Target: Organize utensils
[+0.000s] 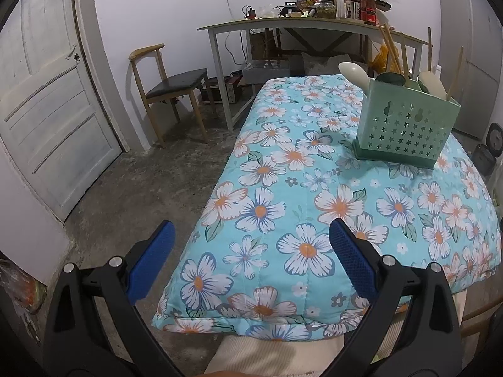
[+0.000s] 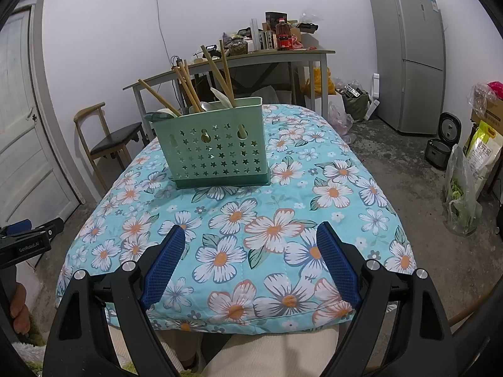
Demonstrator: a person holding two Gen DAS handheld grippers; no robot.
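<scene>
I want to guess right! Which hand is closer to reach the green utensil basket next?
Probably the right. Its open tool points almost straight at the green utensil basket on the floral cloth. From the open left tool, the basket sits far off to one side.

Perforated plastic caddy on quilted cloth cover
</scene>
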